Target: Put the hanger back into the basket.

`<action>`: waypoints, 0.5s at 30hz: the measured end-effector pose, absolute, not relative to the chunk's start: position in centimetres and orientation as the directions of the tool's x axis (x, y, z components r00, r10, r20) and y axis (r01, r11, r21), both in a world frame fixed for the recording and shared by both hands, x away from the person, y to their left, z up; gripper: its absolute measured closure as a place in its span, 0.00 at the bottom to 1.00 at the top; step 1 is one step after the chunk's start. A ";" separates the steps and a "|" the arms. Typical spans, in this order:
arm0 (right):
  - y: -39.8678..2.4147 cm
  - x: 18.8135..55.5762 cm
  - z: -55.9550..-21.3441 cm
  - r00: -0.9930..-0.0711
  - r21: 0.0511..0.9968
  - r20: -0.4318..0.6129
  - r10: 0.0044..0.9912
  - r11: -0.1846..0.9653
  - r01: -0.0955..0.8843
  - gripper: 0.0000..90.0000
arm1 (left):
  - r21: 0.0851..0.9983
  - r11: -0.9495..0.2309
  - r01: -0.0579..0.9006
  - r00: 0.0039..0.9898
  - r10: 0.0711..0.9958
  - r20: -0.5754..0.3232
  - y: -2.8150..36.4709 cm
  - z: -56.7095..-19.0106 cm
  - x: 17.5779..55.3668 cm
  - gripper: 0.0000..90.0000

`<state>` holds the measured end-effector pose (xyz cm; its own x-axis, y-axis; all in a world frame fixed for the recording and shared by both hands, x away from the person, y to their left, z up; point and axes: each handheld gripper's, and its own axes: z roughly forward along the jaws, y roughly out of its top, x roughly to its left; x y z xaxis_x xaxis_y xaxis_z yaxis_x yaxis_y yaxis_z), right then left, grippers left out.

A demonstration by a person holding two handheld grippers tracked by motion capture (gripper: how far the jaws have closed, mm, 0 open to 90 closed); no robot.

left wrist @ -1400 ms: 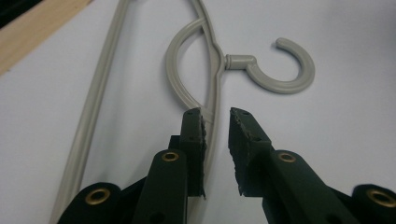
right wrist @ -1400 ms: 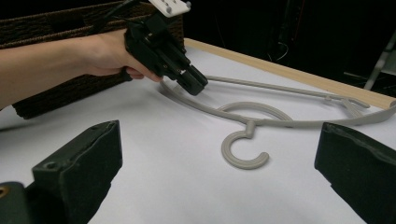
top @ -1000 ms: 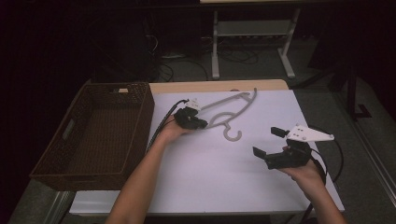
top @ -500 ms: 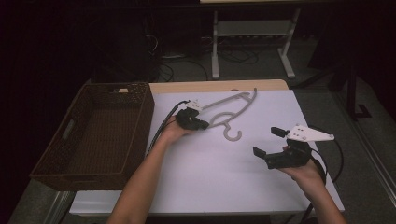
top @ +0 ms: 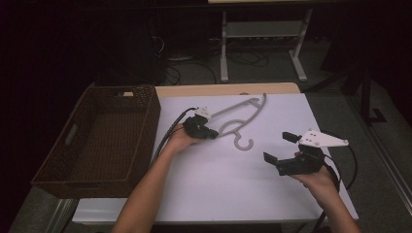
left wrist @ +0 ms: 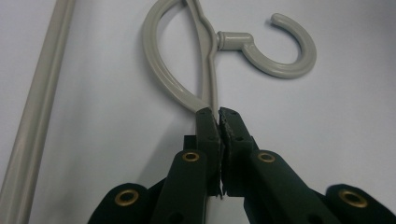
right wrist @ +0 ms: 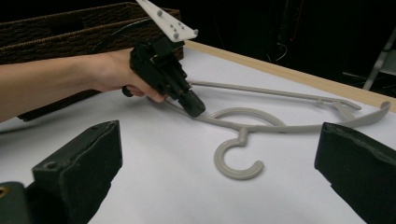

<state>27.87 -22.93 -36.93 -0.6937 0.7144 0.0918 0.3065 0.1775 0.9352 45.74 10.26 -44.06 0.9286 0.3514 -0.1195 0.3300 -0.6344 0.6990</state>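
A grey plastic clothes hanger (top: 239,111) lies flat on the white tabletop (top: 218,184), hook toward me. My left gripper (top: 213,134) is shut on the hanger's thin arm just beside the neck loop. In the left gripper view the jaws (left wrist: 218,116) pinch that arm, with the hook (left wrist: 280,70) beyond the tips. My right gripper (top: 279,147) is held above the table at the right, open and with nothing between its jaws. The right gripper view (right wrist: 219,135) looks between its wide-apart jaws at the hanger (right wrist: 280,127) and at the left gripper (right wrist: 194,108).
A dark woven basket (top: 145,92) stands at the table's left side, with one small pale item at its far end. A wooden table edge (top: 228,90) runs along the back. A metal stand (top: 262,29) is on the floor beyond.
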 end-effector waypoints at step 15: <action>-22.9 27.8 -36.9 -0.689 0.935 0.093 0.719 0.176 0.309 0.00 | 0.678 -0.676 0.290 0.951 0.284 -0.125 10.4 -43.7 40.0 0.98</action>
<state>27.77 -22.94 -36.91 -0.6891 0.7187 0.0928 0.3094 0.1759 0.9345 39.98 10.42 -43.75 0.9508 0.2838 -0.1246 0.2905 -0.6755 0.6777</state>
